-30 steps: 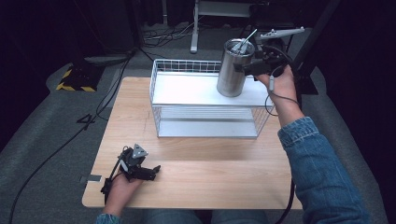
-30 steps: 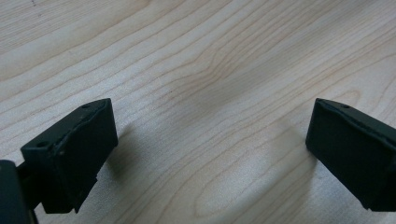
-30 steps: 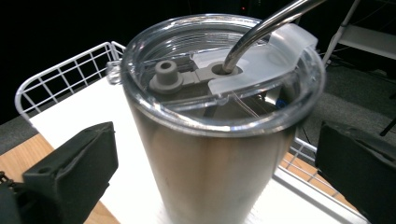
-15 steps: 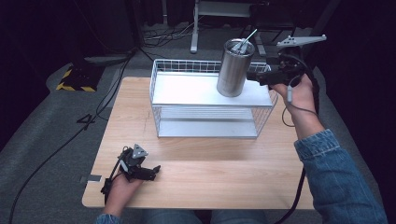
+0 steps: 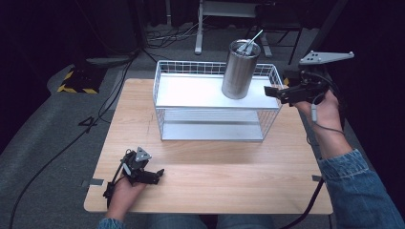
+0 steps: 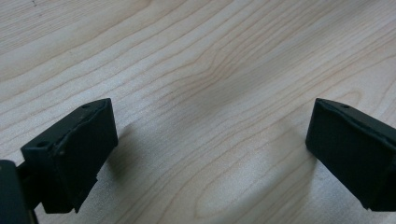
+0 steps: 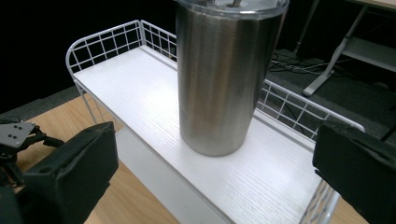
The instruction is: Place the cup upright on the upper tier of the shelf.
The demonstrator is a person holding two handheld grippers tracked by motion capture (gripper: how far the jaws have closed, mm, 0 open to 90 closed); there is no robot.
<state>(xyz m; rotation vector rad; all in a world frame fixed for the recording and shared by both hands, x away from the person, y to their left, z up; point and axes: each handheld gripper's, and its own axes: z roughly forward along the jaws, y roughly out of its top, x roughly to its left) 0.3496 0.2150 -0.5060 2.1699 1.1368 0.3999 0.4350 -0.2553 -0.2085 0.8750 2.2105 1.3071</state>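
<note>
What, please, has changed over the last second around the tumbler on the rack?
The right gripper let go of the tumbler and drew back to the right, jaws now open. The tumbler stayed upright on the rack; the left gripper stayed open on the table.

tumbler (image 5: pixel 240 69): 1 | straw (image 5: pixel 254 39): 1 | wire shelf rack (image 5: pixel 210 114): 1 | tongs: 2, left (image 5: pixel 154 174) and right (image 5: pixel 270 91) | table (image 5: pixel 215 181): 1

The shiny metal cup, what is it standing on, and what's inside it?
The shiny steel tumbler stands on the white top shelf of the wire rack. A straw pokes through its clear lid; the lid and steel wall hide any drink.
</note>
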